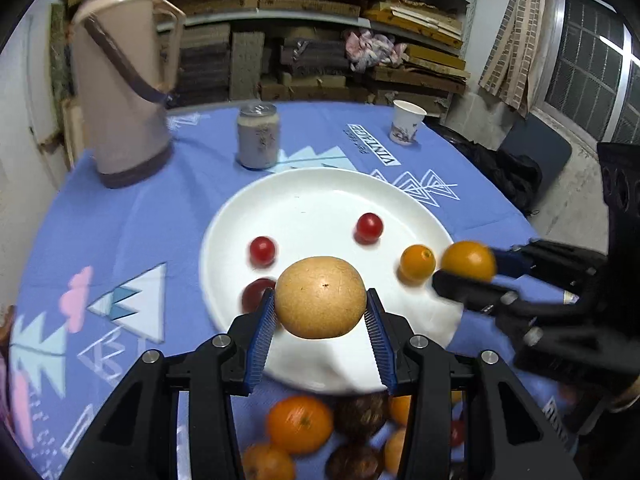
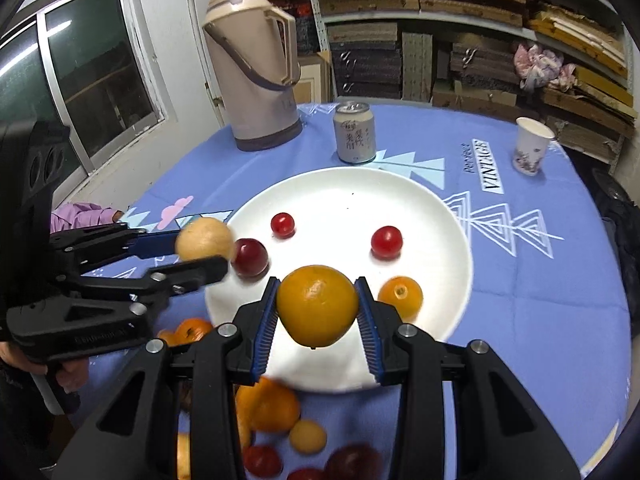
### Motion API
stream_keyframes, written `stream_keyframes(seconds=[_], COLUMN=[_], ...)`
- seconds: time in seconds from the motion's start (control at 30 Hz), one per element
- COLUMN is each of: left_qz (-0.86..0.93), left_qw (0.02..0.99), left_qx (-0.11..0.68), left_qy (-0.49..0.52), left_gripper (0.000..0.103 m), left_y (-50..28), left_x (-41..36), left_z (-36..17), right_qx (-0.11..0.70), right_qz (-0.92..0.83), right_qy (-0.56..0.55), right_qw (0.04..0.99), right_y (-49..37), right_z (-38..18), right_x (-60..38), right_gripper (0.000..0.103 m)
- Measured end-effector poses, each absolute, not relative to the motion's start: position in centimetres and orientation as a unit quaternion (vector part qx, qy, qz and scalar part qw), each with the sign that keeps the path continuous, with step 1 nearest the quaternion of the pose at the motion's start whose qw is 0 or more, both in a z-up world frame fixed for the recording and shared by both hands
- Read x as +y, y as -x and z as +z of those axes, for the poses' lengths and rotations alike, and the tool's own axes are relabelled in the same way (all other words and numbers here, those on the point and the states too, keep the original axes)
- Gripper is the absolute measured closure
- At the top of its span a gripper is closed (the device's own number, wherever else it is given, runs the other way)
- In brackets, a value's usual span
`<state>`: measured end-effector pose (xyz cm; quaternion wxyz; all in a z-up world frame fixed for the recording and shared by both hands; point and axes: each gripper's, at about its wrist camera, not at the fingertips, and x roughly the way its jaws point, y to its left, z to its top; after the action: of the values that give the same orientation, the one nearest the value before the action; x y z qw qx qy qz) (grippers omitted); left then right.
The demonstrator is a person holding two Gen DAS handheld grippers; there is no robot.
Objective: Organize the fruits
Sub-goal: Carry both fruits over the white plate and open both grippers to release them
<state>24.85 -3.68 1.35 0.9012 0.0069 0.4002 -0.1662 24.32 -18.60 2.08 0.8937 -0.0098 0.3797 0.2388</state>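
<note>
Two claws carry fruit over the round white plate (image 1: 320, 200): the left claw (image 1: 320, 312) grips a tan round pear (image 1: 320, 298), the right claw (image 2: 317, 312) an orange (image 2: 318, 304). Next, each must lower and let go onto the plate.

the white plate (image 1: 320, 196) has bare room through its middle and toward 12 o'clock. two cherry tomatoes (image 1: 262, 249) (image 1: 369, 227) stand apart at 10 and 1 o'clock on it, a dark plum (image 2: 249, 257) at the 9 o'clock rim, a small orange (image 1: 417, 263) at 3 o'clock. beyond the plate at 12 o'clock a can (image 1: 258, 137) blocks the way, the tall thermos (image 1: 124, 92) at 10 o'clock, a paper cup (image 1: 405, 122) at 1 o'clock. loose fruit (image 1: 300, 424) crowds the cloth at 6 o'clock; the cloth (image 2: 540, 300) at 3 o'clock lies open.
</note>
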Motion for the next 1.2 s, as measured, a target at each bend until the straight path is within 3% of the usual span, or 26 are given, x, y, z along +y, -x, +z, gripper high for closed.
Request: stream_keyframes(seconds=[0.6, 0.7, 0.9, 1.1, 1.17, 1.2], left_qz=[-0.125, -0.122, -0.125, -0.125, -0.123, -0.121], left_qw=[0.897, 0.897, 0.903, 0.916, 0.918, 0.918], left_qx=[0.424, 0.424, 0.411, 0.381, 0.377, 0.376], left_qy=[-0.015, -0.005, 0.011, -0.023, -0.022, -0.021], left_gripper=[0.058, 0.054, 0.035, 0.031, 0.031, 0.031], left_y=[-31.7, -31.5, -30.1, -26.8, -25.7, -25.1], left_x=[-3.8, -3.5, -2.9, -3.0, -2.6, -2.3], left_z=[-2.2, -1.9, -0.6, 1.4, 1.8, 2.0], right_qx=[0.393, 0.389, 0.375, 0.366, 0.373, 0.372], right_qz=[0.215, 0.220, 0.227, 0.221, 0.224, 0.221], right_qy=[0.059, 0.045, 0.006, -0.010, -0.017, -0.023], right_qw=[0.892, 0.894, 0.899, 0.904, 0.900, 0.901], right_y=[-31.5, -31.4, -30.5, -27.0, -25.4, -24.5], right_z=[-1.8, -1.7, -0.4, 0.9, 1.0, 1.0], right_x=[-16.5, -16.8, -18.4, -20.8, -21.7, -22.2], right_gripper=[0.066, 0.065, 0.065, 0.044, 0.022, 0.018])
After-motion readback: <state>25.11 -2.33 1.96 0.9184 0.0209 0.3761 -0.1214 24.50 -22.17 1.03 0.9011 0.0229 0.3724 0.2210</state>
